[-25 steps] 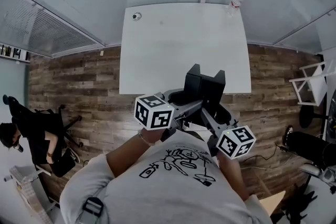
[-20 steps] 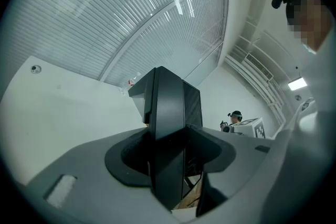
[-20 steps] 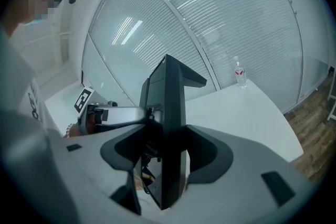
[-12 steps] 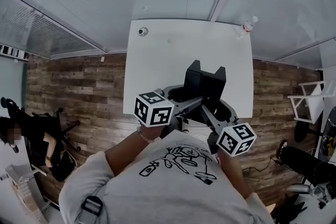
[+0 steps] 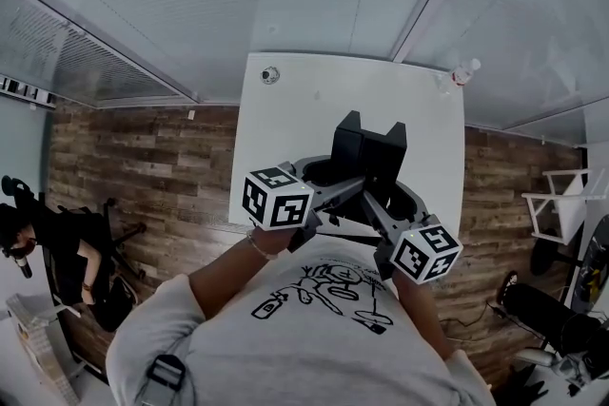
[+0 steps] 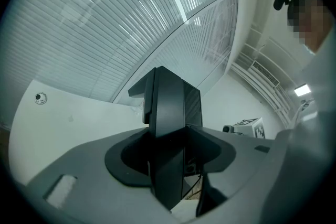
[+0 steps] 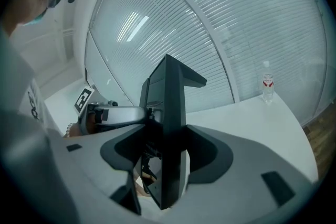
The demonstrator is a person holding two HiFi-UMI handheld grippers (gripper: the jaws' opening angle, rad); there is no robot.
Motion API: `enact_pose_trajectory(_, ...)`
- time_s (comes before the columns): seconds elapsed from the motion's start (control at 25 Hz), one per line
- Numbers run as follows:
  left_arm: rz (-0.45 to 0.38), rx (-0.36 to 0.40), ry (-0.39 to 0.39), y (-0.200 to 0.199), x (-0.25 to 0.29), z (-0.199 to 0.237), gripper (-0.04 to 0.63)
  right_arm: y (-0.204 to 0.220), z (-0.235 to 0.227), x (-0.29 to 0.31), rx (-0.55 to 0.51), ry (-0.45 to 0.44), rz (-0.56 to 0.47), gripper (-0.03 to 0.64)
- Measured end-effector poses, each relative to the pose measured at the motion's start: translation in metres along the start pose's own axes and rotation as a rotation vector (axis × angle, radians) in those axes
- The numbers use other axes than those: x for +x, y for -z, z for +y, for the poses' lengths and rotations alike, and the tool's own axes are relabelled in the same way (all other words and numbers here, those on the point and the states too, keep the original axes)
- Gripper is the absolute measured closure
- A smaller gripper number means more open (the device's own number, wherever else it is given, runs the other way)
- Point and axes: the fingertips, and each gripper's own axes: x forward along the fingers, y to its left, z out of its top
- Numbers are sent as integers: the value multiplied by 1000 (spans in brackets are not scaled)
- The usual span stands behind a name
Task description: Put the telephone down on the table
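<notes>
The black telephone (image 5: 369, 150) hangs between my two grippers, above the near part of the white table (image 5: 304, 114). My left gripper (image 5: 333, 176) presses on its left side and my right gripper (image 5: 397, 187) on its right side; both are shut on it. In the left gripper view the telephone (image 6: 168, 110) stands as a dark slab between the jaws, with the table (image 6: 79, 118) behind it. It fills the middle of the right gripper view too, where the telephone (image 7: 167, 107) hides part of the left gripper (image 7: 113, 113) beyond it.
A clear water bottle (image 5: 463, 73) stands at the table's far right corner, and a small round object (image 5: 270, 74) lies at the far left corner. Blinds cover the glass wall behind. A seated person (image 5: 43, 242) is at the left, and a white stand (image 5: 557, 204) at the right.
Both grippers have carried the telephone forward towards the table, whose near edge now lies under them. The grip on the telephone looks the same.
</notes>
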Motion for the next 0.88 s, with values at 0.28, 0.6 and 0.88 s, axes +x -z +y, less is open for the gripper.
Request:
enact_pose_trajectory(0.28,-7,-14,-22,-6,15,0,367,-9,-15,-2,2,-20,16,387)
enact_pose_trajectory(0.6,-12,-25,-40,-3,43,-11,367,-11,-40,-18,3,-34,27,387)
enact_pose_trajectory(0.88,-3,-37,-51,3,51,-10,367,-7,-48,-21,18,-40,39,387)
